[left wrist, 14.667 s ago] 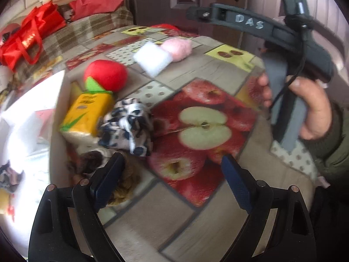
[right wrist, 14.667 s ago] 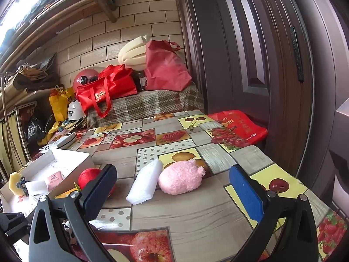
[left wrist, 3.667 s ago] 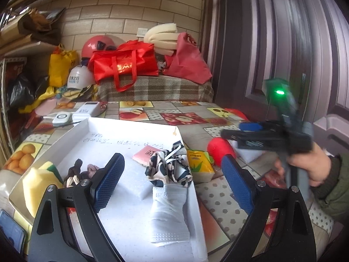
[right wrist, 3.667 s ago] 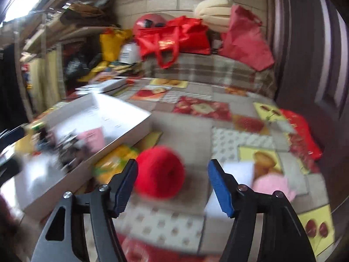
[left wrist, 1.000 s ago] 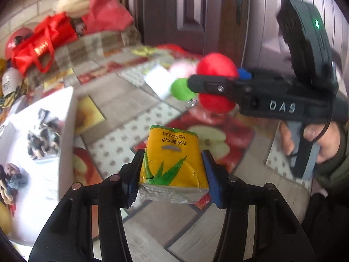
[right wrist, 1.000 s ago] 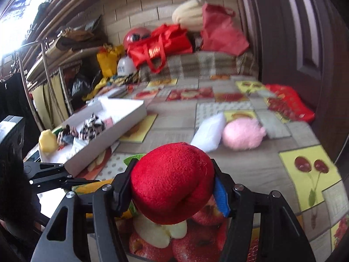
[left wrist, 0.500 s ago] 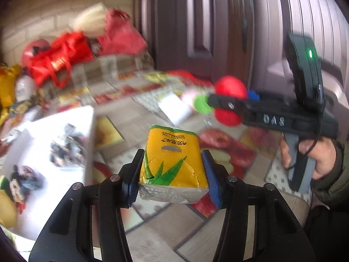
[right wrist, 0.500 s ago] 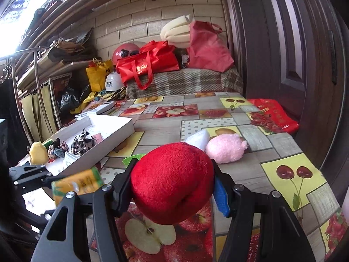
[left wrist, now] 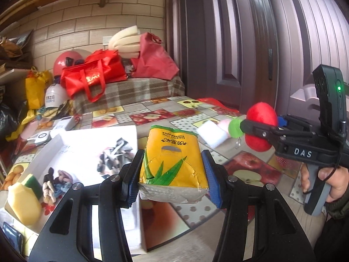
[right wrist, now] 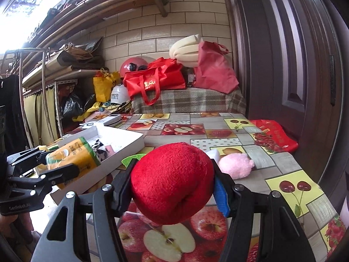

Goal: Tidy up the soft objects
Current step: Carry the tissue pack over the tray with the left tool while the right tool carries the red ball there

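Above the counter (left wrist: 122, 113), just right of the white box (left wrist: 87, 137), the left gripper (left wrist: 173, 178) pinched a squishy yellow tissue pack (left wrist: 172, 163) by its sides, while the right gripper (right wrist: 174, 185) squeezed a light red plush apple (right wrist: 172, 181).

Black two-finger left claw (left wrist: 173, 174), blue pads, silver screws, right claw (right wrist: 172, 182) marked DAS, green light

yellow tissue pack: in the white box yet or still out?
Out. The yellow plastic tissue pack is clamped in the left gripper, held in the air near the white cardboard box, not in it.
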Tool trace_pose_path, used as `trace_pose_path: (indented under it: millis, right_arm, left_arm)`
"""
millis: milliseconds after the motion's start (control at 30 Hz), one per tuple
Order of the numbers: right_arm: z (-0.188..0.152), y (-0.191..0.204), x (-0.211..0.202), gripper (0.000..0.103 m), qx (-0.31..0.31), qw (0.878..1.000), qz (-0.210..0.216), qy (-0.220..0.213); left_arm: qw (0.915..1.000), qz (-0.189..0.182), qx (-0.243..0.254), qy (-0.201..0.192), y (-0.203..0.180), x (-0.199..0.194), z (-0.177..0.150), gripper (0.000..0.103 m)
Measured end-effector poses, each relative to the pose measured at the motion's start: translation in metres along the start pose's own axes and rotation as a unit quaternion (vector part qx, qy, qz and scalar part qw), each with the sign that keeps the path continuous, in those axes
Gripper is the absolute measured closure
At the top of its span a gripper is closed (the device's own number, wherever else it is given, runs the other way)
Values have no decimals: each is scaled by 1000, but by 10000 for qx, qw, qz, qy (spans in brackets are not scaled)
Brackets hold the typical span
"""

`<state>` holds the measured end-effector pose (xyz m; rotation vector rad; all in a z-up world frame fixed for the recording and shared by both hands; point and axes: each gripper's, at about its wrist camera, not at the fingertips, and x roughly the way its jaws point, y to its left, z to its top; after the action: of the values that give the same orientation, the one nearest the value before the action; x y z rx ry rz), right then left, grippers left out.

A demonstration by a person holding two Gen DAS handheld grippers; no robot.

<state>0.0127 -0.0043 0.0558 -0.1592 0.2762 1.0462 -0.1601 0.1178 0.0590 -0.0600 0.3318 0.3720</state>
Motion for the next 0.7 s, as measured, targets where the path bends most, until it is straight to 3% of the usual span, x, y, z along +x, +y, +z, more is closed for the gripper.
trace_pose_path:
  millis: [333,700]
  right_arm:
    - [1,23,19,41,-75,9993,301,191]
    - [2,75,46,41,-444,9957,761,300]
  left_arm:
    - [9990,250,-362,3,35,-4,-5,52]
    - [9964,626,-566,14,68,-9,-9,51]
